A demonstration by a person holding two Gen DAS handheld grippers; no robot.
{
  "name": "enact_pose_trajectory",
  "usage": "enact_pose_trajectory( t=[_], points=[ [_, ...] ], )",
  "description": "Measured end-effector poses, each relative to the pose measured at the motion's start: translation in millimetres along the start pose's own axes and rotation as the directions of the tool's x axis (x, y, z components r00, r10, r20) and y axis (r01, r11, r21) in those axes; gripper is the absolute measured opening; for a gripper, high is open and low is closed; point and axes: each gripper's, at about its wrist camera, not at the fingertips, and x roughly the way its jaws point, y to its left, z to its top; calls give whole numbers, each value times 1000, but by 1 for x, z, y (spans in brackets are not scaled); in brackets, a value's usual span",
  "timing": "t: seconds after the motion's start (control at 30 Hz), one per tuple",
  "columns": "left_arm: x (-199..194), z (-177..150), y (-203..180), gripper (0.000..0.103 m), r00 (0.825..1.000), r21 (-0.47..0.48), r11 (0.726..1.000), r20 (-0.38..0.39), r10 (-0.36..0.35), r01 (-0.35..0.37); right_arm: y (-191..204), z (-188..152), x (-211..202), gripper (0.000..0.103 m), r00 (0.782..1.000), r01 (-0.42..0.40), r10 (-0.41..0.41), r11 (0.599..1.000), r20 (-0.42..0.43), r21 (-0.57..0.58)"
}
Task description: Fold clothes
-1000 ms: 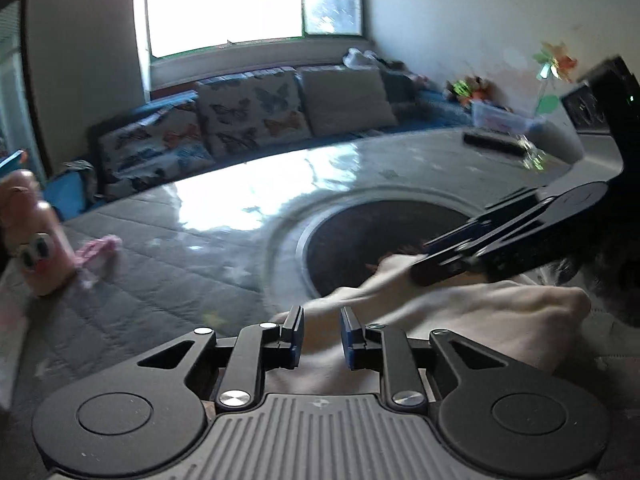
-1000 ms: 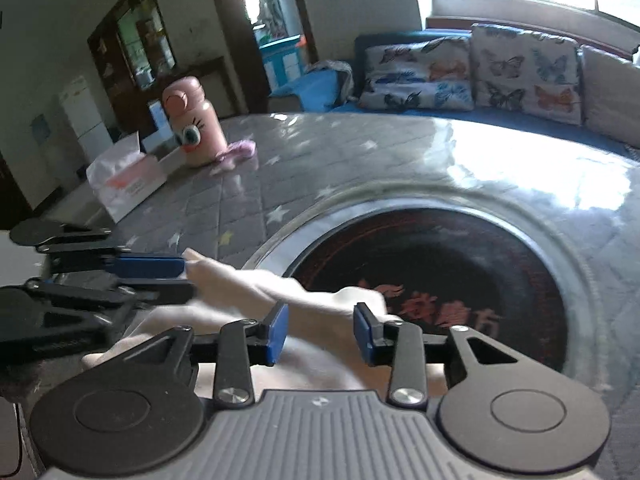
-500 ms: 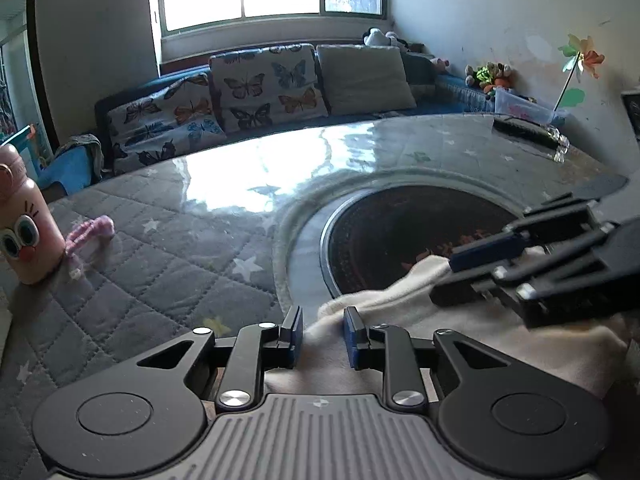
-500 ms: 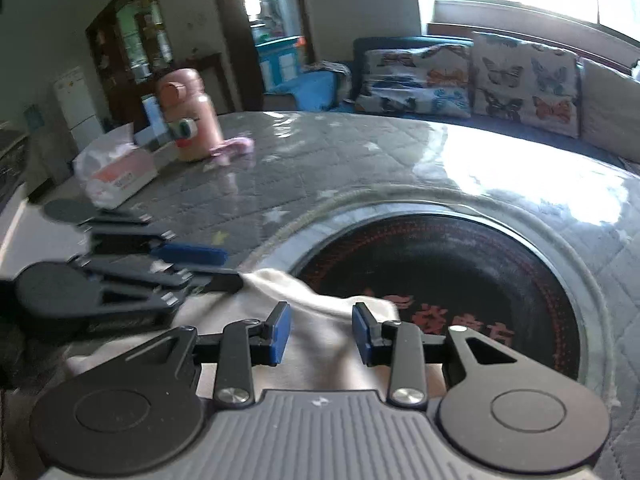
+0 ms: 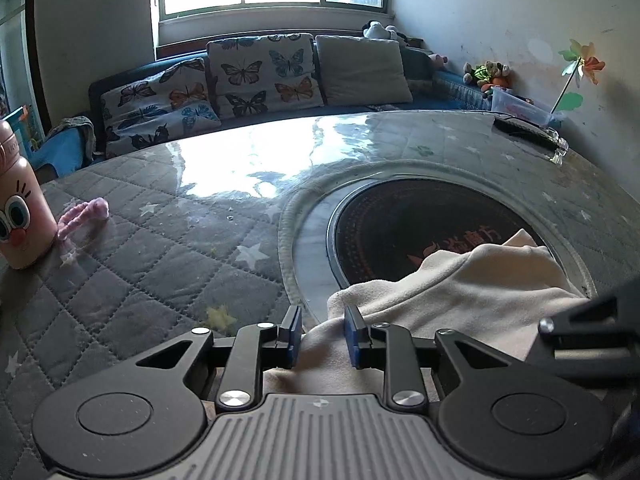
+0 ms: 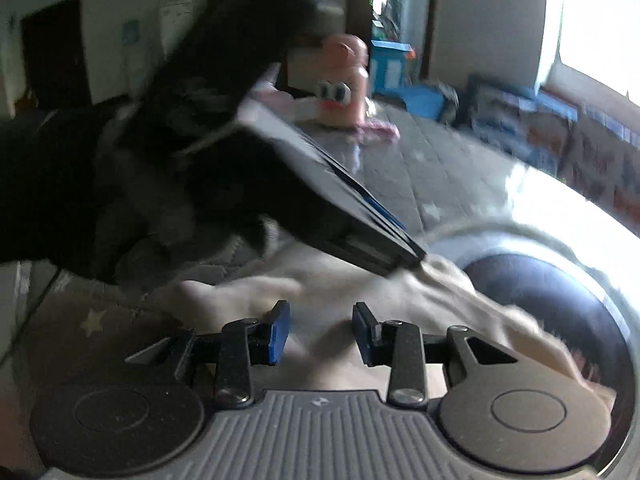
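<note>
A cream fleece garment point(image 5: 460, 292) lies bunched on the round table, one corner over the dark round inset point(image 5: 420, 232). My left gripper point(image 5: 322, 336) stands over the garment's left edge. Cloth lies in the gap between its blue pads, which do not clearly press on it. In the blurred right wrist view the garment point(image 6: 400, 292) spreads under my right gripper point(image 6: 322, 328), whose jaws stand apart above flat cloth. The left gripper point(image 6: 414, 258) crosses that view from the upper left, its tips at the cloth's far edge. A black-sleeved hand point(image 6: 100, 200) holds it.
A grey quilted cover point(image 5: 160, 264) with stars lies on the table. A pink bottle with cartoon eyes point(image 5: 20, 216) and a pink cord point(image 5: 84, 216) are at the far left. A black flat object point(image 5: 524, 130) lies at the far right edge. A sofa with butterfly cushions point(image 5: 240, 76) stands behind.
The right gripper has swung and rolled left, so the left gripper now fills its view. In the left wrist view it has drawn back from mid right to the lower right corner.
</note>
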Motion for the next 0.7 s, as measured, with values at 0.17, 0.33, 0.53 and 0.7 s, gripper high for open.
enact_pose_trajectory(
  t=[0.17, 0.33, 0.53, 0.7],
  points=[
    [1, -1, 1, 30, 1000, 3, 1000, 0, 0, 0, 17, 2, -3, 34, 998, -58, 59, 998, 33, -29],
    [2, -1, 1, 36, 1000, -6, 1000, 2, 11, -11, 23, -1, -5, 34, 996, -87, 88, 996, 17, -35],
    [-6, -3, -1, 36, 1000, -14, 1000, 15, 24, -23, 3, -13, -50, 43, 994, -101, 99, 994, 46, 49],
    [-29, -6, -13, 37, 998, 4, 999, 59, 32, -33, -30, -36, -77, 43, 1000, -11, 9, 986, 10, 167]
  ],
)
